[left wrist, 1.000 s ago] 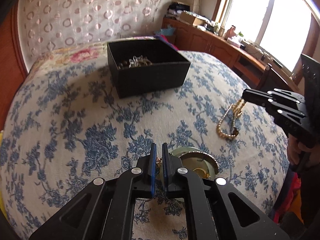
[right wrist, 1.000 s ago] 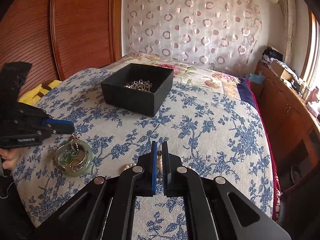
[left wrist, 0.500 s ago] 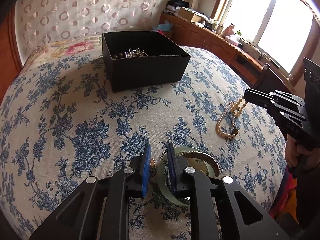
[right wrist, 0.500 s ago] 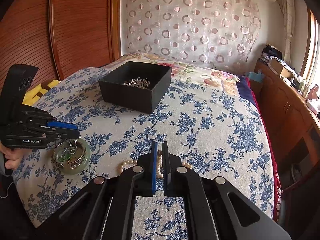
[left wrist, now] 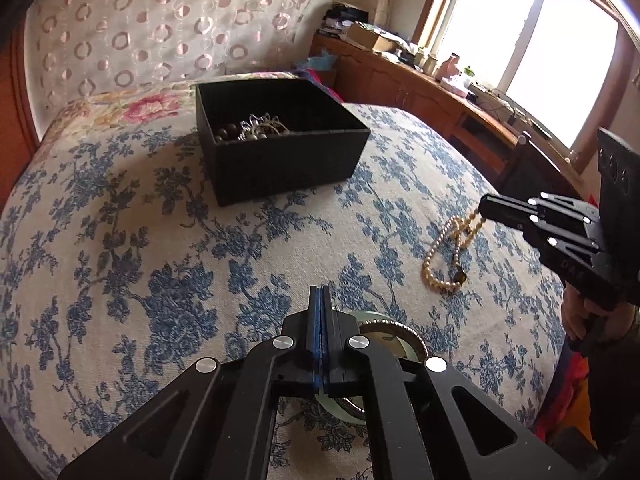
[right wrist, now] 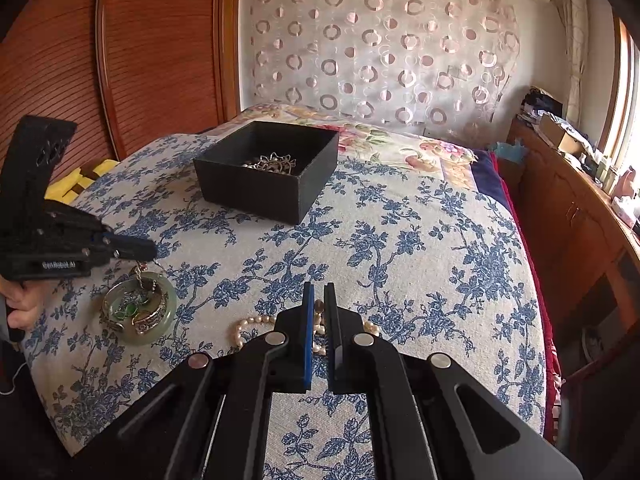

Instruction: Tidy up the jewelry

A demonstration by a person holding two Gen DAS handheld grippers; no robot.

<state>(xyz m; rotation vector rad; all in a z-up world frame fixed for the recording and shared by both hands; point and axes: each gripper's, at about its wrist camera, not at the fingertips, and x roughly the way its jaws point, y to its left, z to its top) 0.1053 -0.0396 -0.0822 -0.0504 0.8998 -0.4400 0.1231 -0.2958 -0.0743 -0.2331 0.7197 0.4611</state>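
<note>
a pale green jade bangle ringing silver pieces lies on the floral bedspread, its chain pinched in the clenched left gripper; the right gripper clamps a pearl necklace.

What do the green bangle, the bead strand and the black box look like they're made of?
Bangle: pale green, translucent and glossy, so jade or glass, I can't tell which.
Bead strand: cream, round, softly shiny beads, so pearls or imitation pearls.
Box: matte black with a fine ribbed texture on its walls, probably covered cardboard or plastic.
</note>
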